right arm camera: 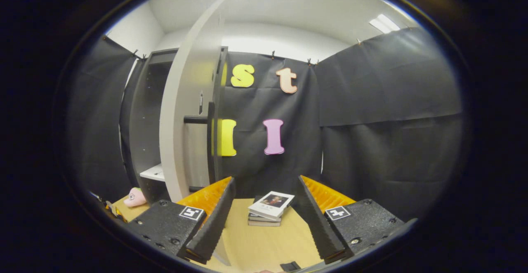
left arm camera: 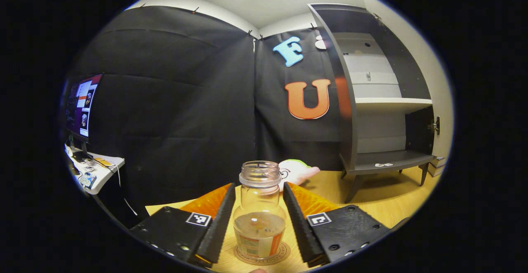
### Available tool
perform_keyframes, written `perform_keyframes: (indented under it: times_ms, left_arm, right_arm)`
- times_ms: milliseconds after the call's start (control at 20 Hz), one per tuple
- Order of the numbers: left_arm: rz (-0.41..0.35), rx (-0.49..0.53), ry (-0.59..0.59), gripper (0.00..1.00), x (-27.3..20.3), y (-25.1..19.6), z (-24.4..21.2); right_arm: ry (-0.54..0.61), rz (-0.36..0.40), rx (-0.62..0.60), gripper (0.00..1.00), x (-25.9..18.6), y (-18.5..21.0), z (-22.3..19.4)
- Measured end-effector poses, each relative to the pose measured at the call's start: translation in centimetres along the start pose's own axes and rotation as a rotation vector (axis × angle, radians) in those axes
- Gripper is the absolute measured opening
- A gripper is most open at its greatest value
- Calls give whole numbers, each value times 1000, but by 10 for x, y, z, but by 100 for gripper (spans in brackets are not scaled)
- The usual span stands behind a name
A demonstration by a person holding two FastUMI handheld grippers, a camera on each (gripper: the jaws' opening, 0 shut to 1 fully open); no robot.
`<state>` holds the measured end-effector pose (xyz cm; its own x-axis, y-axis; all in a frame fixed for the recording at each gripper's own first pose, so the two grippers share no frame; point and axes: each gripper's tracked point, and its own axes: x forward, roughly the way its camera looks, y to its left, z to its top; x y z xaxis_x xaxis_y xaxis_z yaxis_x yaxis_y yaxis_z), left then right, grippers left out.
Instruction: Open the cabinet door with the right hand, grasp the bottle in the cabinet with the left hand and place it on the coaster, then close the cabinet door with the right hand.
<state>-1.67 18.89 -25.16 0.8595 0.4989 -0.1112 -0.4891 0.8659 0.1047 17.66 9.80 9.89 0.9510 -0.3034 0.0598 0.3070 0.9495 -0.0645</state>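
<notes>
My left gripper [left arm camera: 259, 219] stands open around the clear glass bottle [left arm camera: 259, 211], fingers apart from it; the bottle sits upright on the round coaster [left arm camera: 281, 255]. My right gripper [right arm camera: 264, 219] is wide open, holding nothing, near the grey cabinet door [right arm camera: 185, 112], which stands open.

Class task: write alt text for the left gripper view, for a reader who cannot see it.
A clear, lidless bottle stands on a round coaster between the open fingers of the left tool, which do not press it. Behind, on the wooden table, a cabinet stands open beside a pink plush toy.
</notes>
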Motion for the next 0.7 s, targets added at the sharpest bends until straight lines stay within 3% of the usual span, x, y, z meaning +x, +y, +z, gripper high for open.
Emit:
perform_keyframes:
  times_ms: [150,200,250,450,700]
  left_arm:
    - [-11,-2,5,89,-6,4,12]
    - [-14,-1,0,86,-8,5,18]
    - [-19,2,-5,97,-11,5,25]
    - [-87,39,26,97,-19,-9,55]
    - [-194,45,12,96,-25,-35,126]
  right_arm:
    - [14,0,-11,92,2,-2,-7]
    - [16,-1,-10,92,2,-3,-10]
    - [19,-2,-8,92,4,-5,-14]
    - [20,11,16,92,9,-12,-20]
    - [-21,28,27,92,23,-24,-14]
